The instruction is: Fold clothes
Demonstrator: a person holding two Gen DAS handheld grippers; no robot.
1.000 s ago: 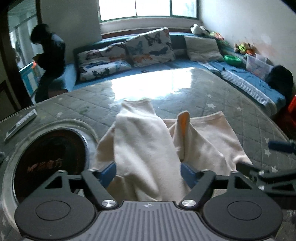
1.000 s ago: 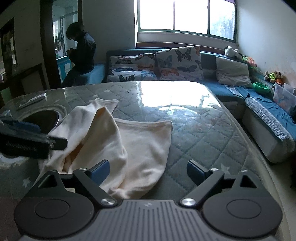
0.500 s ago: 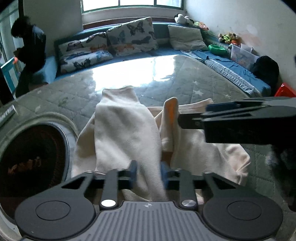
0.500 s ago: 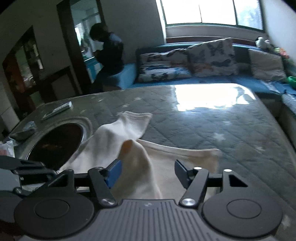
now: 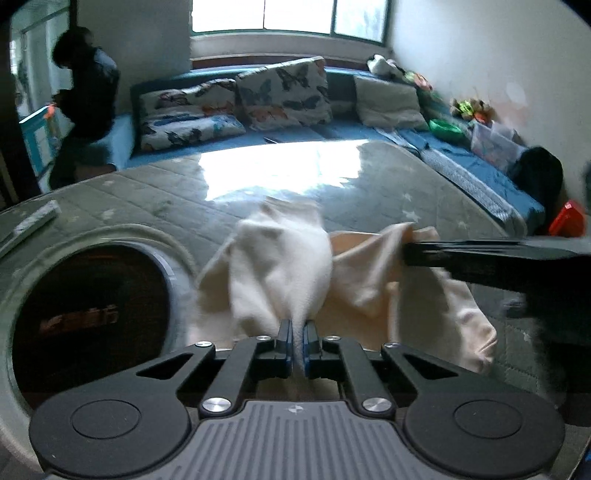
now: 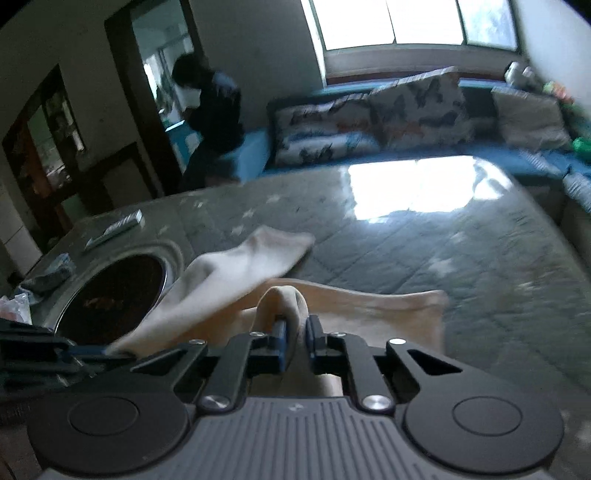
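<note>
fold clothes, early stage: left gripper (image 5: pixel 297 341) and right gripper (image 6: pixel 295 341) both pinching cream garment (image 5: pixel 295 266) tight, lifting it bunched over quilted table (image 5: pixel 369 192), folding pending.

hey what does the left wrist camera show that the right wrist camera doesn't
Only the left wrist view shows the right gripper from the side, shut on a fold of the garment, plus a red box and a black bag far right.

Only the right wrist view shows clutter at the table's left edge.

Both show the cream garment pinched by both grippers, the left gripper shut on it too, the quilted table, its round dark inset, the remote, the butterfly pillows, the window and a person in the doorway.
</note>
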